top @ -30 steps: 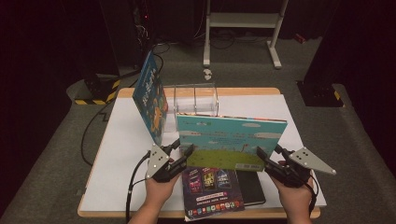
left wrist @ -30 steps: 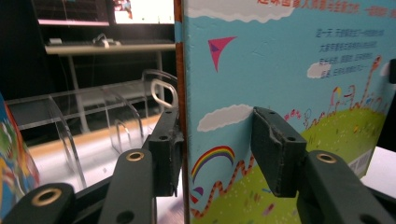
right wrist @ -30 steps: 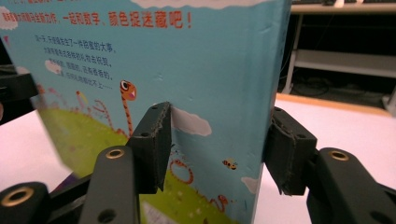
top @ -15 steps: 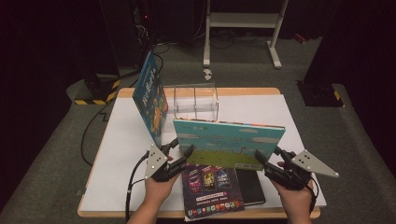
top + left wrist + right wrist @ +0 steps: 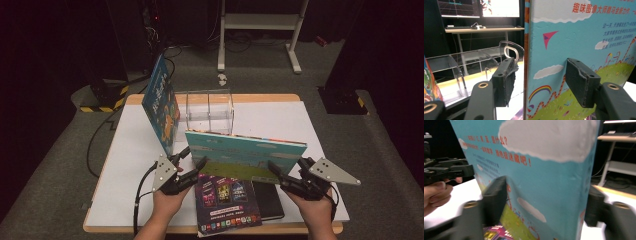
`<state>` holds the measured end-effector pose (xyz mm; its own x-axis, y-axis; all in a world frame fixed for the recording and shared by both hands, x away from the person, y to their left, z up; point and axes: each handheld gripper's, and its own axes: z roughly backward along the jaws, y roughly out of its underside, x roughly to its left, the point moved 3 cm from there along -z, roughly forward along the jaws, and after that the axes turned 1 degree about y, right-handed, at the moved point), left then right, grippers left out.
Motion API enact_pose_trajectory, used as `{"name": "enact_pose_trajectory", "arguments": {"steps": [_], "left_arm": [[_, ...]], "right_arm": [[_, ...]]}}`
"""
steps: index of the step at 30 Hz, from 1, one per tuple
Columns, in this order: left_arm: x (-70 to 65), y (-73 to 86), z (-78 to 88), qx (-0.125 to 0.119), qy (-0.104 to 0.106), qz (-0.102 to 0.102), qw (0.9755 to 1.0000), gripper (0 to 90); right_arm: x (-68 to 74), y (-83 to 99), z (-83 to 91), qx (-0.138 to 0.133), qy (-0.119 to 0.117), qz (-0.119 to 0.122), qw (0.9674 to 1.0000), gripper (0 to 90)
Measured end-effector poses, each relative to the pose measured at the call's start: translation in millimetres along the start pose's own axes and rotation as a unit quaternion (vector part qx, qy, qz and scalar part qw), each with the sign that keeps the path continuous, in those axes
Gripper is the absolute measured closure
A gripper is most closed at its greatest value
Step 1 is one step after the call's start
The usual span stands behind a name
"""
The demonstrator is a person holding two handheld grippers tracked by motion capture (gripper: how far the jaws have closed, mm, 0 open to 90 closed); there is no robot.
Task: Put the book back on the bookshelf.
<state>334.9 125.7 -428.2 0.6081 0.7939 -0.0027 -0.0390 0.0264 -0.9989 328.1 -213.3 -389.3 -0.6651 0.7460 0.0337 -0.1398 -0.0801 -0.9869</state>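
Both jaw pairs have just been opening, each hand-held gripper [image 5: 192, 159] [image 5: 280, 172] loosely straddling the blue book's [image 5: 245, 155] edges.

Lab or studio: black curtains, hazard-taped stand base [image 5: 102, 97], monitors [image 5: 480, 8] on desk [image 5: 482, 29]

Stands on its long edge near the front of the counter [image 5: 300, 115], a thin, wide picture book [image 5: 245, 155] leaning slightly, with a sky-blue cover showing white clouds, a green hill, a rainbow and red Chinese lettering. Rests with its lower edge on a dark magazine [image 5: 225, 200] lying flat. Sits with its two short ends between the jaws of the hand-held grippers, the pads not pressing.
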Motion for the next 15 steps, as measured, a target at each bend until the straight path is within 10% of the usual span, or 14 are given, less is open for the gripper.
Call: {"name": "enact_pose_trajectory", "arguments": {"steps": [8, 11, 15], "left_arm": [[20.7, 6.8, 18.0, 0.015, -0.021, 0.018, 0.9995, 41.2], [29.8, 14.9, 25.7, 0.02, -0.032, 0.03, 0.9988, 41.3], [37.8, 26.2, 34.2, 0.025, -0.037, 0.034, 0.9984, 41.6]], "right_arm": [[3.7, -2.9, 6.1, 0.006, -0.114, 0.018, 0.9933, 79.5], [4.6, -2.0, 4.6, 0.019, -0.077, 0.008, 0.9968, 77.9], [3.9, 2.1, 2.8, -0.002, -0.086, -0.017, 0.9962, 79.3]]}}
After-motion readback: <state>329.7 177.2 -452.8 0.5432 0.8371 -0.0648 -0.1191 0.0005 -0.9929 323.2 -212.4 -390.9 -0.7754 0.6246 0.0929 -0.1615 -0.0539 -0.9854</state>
